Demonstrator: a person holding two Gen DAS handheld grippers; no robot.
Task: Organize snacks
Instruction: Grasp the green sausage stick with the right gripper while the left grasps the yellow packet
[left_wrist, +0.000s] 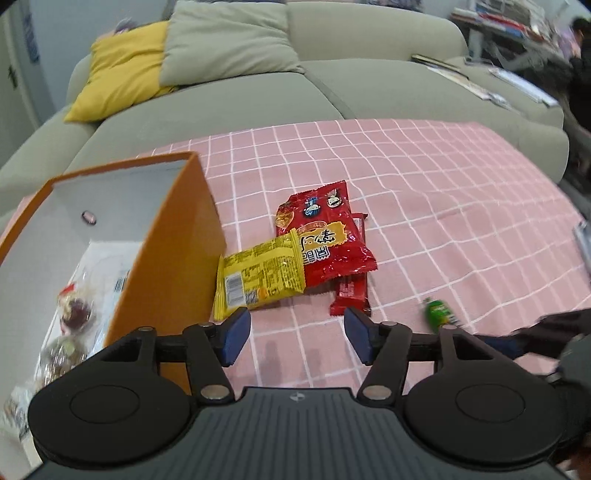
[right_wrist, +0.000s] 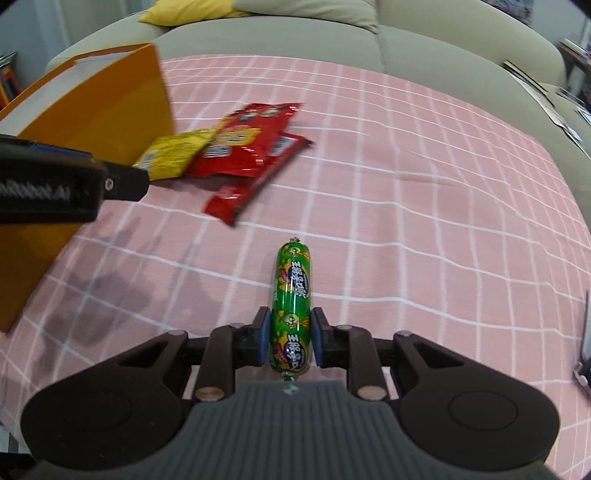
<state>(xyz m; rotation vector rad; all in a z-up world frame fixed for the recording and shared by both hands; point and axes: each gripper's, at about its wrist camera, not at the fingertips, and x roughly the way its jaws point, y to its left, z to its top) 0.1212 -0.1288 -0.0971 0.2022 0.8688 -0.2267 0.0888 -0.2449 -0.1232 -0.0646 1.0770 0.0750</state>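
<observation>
While the right gripper (right_wrist: 289, 338) squeezes a green sausage stick (right_wrist: 291, 306) with white Chinese writing between its blue pads, the left gripper (left_wrist: 297, 332) hangs wide open and holds nothing. A yellow snack bag (left_wrist: 260, 277) with a barcode leans on the orange box (left_wrist: 173, 243), beside a red snack bag (left_wrist: 325, 240) and a red bar (left_wrist: 349, 295) on the pink checked cloth (left_wrist: 443, 206). More wrapped snacks (left_wrist: 74, 314) sit inside the box.

Left tongs (left_wrist: 295, 334): fingers spread wide apart, nothing between the blue pads (left_wrist: 236, 334). Right tongs (right_wrist: 290, 338): fingers closed in, both pads pressing a green sausage (right_wrist: 291, 295) from either side.
</observation>
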